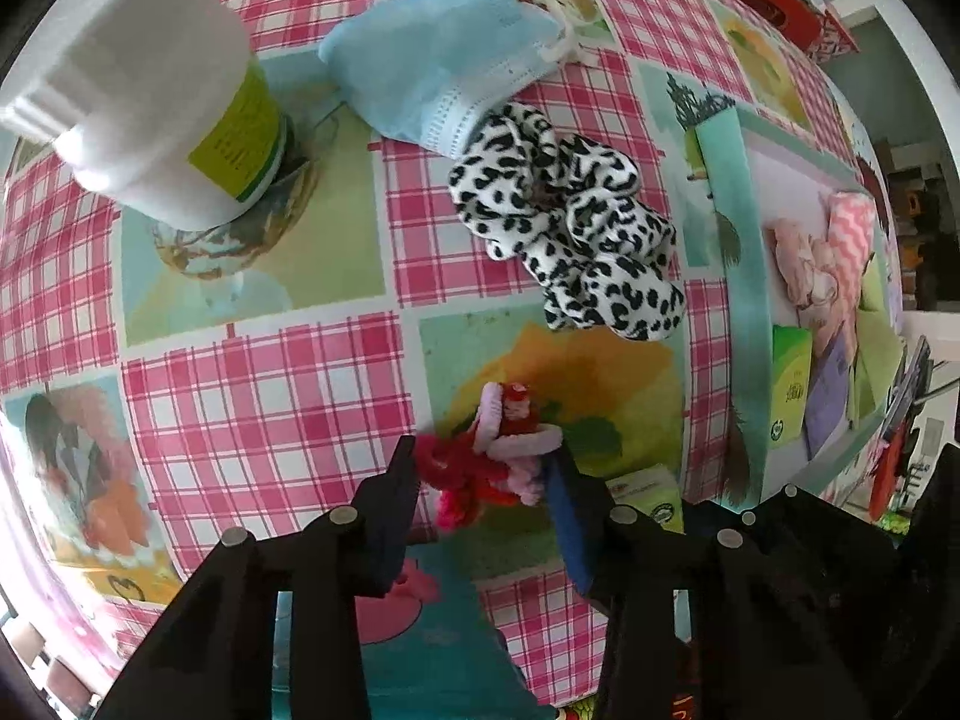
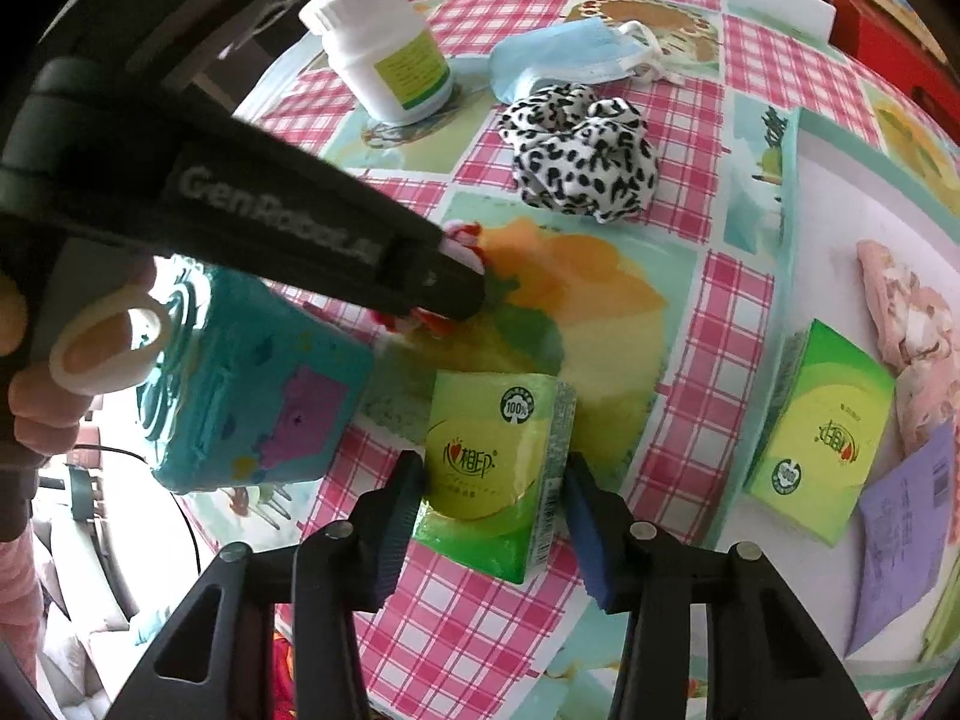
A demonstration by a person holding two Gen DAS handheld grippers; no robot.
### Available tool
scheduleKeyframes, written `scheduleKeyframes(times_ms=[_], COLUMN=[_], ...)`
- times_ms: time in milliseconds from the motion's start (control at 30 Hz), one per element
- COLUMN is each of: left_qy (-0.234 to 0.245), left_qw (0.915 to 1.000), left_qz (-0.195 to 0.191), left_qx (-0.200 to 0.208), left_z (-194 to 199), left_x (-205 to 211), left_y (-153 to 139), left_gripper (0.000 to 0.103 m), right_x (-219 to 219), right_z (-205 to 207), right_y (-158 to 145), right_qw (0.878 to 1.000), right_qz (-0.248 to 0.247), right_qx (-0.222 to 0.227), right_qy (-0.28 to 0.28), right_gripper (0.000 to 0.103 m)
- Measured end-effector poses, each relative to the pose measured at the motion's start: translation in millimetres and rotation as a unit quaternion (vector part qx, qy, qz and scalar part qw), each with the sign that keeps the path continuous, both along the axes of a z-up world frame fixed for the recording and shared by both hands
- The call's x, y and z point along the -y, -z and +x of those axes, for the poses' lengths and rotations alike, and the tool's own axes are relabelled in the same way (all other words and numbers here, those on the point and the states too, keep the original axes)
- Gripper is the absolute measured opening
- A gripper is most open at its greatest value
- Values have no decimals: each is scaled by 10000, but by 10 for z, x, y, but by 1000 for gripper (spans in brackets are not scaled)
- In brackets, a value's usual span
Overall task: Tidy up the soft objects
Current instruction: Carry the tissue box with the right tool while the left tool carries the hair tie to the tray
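Observation:
A small bundle of red and pink fuzzy hair ties [image 1: 492,450] lies on the checked tablecloth. My left gripper [image 1: 486,474] points down over it, and both pads touch its sides. In the right wrist view the same gripper [image 2: 444,294] covers most of the bundle [image 2: 462,237]. A green pocket tissue pack [image 2: 492,456] lies flat between the fingers of my right gripper [image 2: 495,480], with a pad against each long side. Farther off lie a leopard-print scrunchie [image 1: 564,228] [image 2: 576,156] and a blue face mask [image 1: 438,72] [image 2: 558,54].
A white pill bottle [image 1: 162,96] [image 2: 384,48] stands at the back left. A teal-rimmed tray [image 1: 738,240] [image 2: 792,180] on the right holds pink cloth [image 2: 906,318], a second tissue pack [image 2: 822,432] and a purple packet [image 2: 900,540]. A teal box [image 2: 252,396] stands beside a person's hand [image 2: 36,396].

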State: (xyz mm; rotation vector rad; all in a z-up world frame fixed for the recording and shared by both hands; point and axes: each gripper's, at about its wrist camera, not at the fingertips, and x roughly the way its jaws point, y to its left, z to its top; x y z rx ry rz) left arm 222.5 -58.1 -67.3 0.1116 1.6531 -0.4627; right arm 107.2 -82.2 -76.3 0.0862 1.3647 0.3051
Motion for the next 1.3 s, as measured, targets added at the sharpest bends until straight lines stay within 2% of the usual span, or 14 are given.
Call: scheduleKeyframes(times_ms=[467, 700, 833, 967, 1167, 1300], left_qy=[-350, -514, -685, -982, -1470, -1744], left_qw=[9990, 9972, 9940, 9859, 9684, 9589], left_qz=[-193, -367, -529, -852, -1172, -1281], left_qx=[209, 412, 668, 1057, 1640, 1835], left_z=[114, 100, 31, -87, -320, -425], left_x=[-364, -492, -571, -683, -775, -579], left_y=[-129, -359, -581, -847, -1205, -1339], left_gripper=[37, 37, 37, 37, 37, 37], right_x=[386, 477, 549, 624, 793, 918], right_z=[101, -10, -72, -108, -114, -125], right_y=[-104, -378, -567, -717, -903, -1013], right_qw=[9995, 9991, 9983, 9969, 9935, 9897], right_qz=[-48, -28, -9, 2, 10, 6], right_qx=[76, 241, 400, 553, 785, 1012], right_qy=[306, 361, 431, 560, 830, 1018], right_gripper=[48, 48, 48, 48, 48, 48])
